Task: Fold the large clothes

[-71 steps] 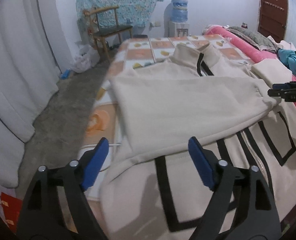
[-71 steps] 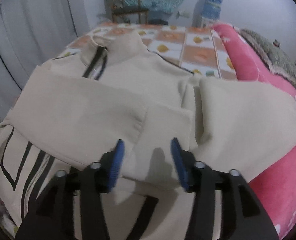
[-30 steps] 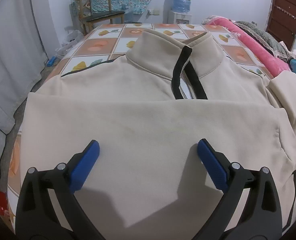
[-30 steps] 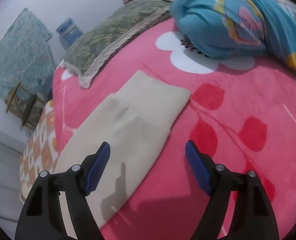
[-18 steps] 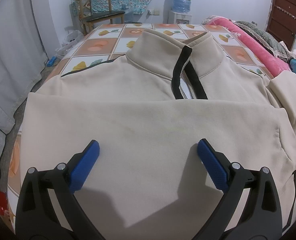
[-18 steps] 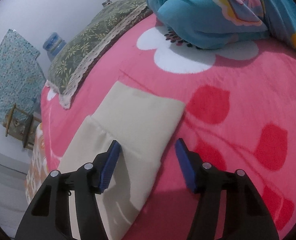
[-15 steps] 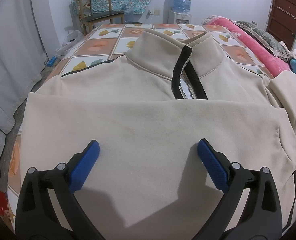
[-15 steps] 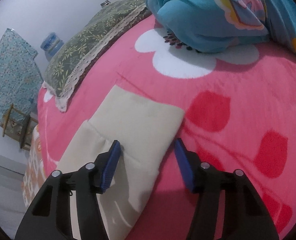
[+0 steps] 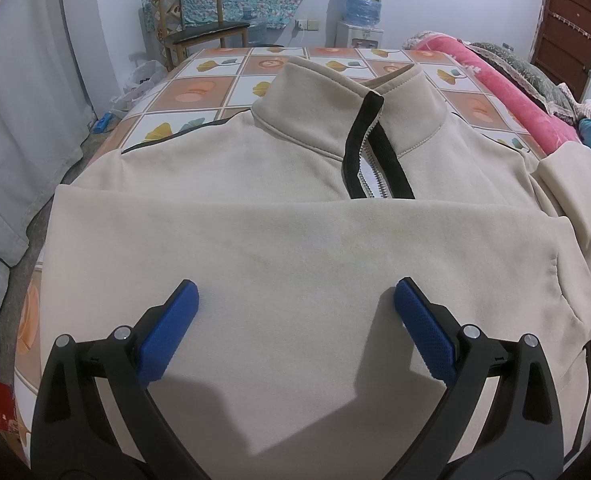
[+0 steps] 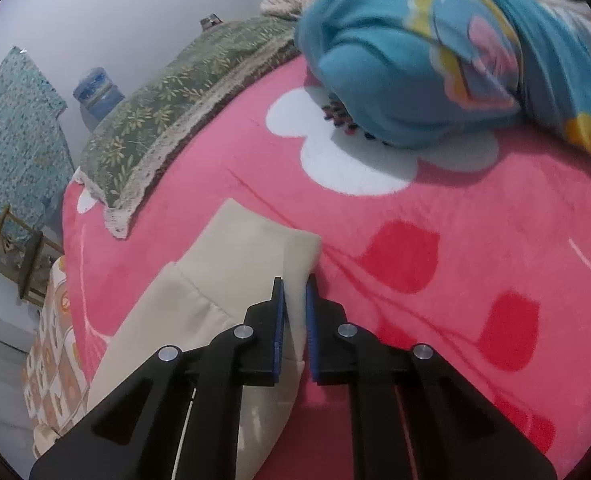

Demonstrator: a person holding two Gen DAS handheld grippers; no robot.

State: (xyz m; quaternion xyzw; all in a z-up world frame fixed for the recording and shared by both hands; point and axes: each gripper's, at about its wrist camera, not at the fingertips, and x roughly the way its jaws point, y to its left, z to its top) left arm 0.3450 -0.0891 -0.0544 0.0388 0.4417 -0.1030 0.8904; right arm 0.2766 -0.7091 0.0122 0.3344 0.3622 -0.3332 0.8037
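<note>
While left tongs [image 9: 295, 320] gape, right tongs [image 10: 294, 312] pinch cuff [image 10: 255, 240]

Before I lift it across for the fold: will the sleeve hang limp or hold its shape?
Likely limp: the sleeve is soft knit, already puckering where the right gripper has just closed on its cuff. Probably drags on the plush pink blanket rather than sliding.
</note>
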